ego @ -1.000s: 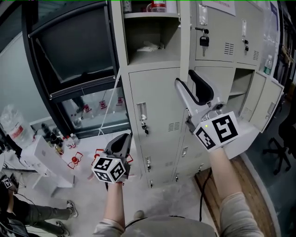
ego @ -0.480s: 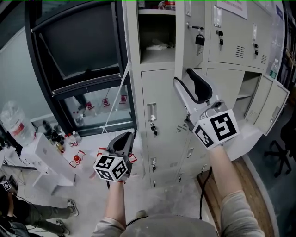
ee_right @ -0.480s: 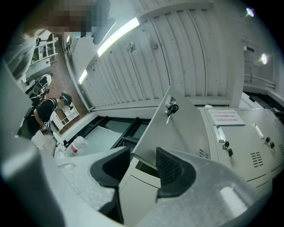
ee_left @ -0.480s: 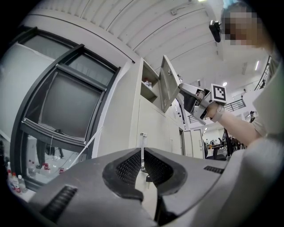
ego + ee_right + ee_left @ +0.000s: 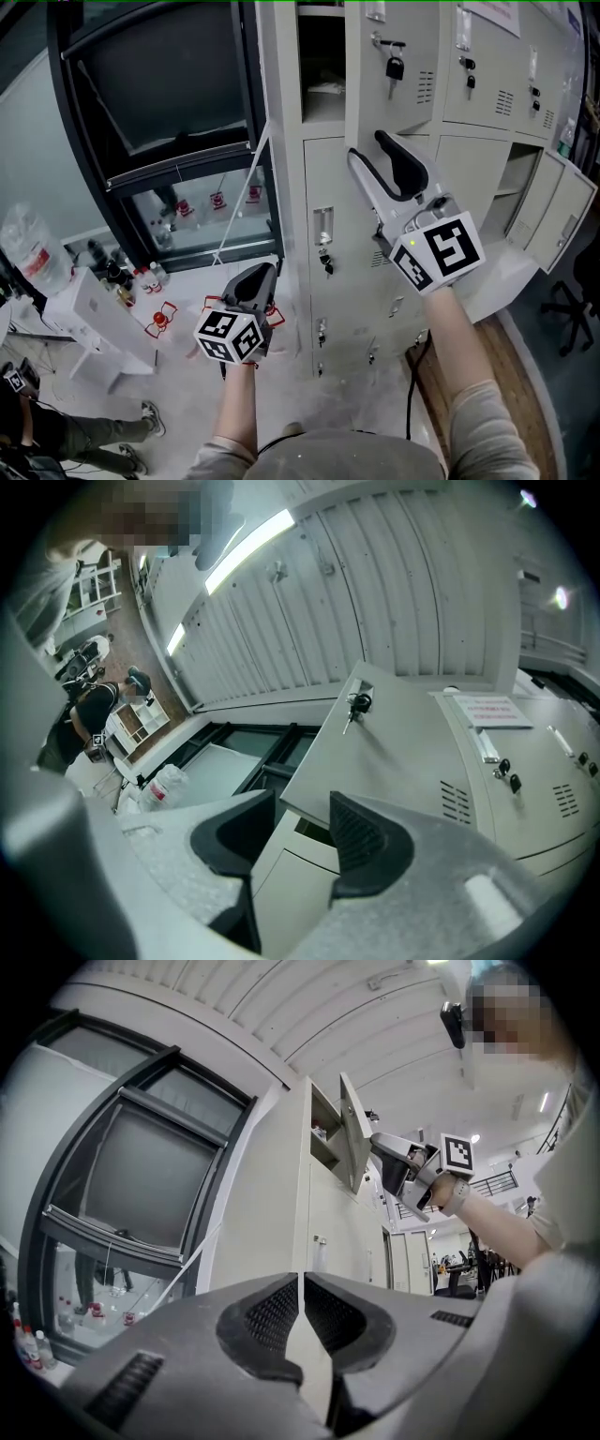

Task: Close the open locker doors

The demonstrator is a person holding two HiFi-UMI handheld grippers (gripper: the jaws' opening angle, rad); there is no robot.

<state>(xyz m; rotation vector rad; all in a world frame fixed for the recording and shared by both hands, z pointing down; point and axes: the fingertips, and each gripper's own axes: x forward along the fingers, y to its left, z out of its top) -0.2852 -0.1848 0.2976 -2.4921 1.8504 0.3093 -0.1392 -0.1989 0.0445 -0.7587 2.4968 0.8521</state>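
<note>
The lockers (image 5: pixel 328 178) are smooth sheet metal in matt pale-grey paint. The left gripper (image 5: pixel 261 274) and right gripper (image 5: pixel 373 150) have matt grey plastic shells with black ribbed pads (image 5: pixel 361 841). The floor (image 5: pixel 187 394) is rough, speckled concrete; wood planking (image 5: pixel 506 366) runs along its right edge. The window glass (image 5: pixel 159 84) is glossy.

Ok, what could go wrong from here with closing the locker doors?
The open right gripper is near the pale grey upper metal door; its jaws could snag the dark key bunch hanging on it. The lower grey door at far right also stands open and could be missed.
</note>
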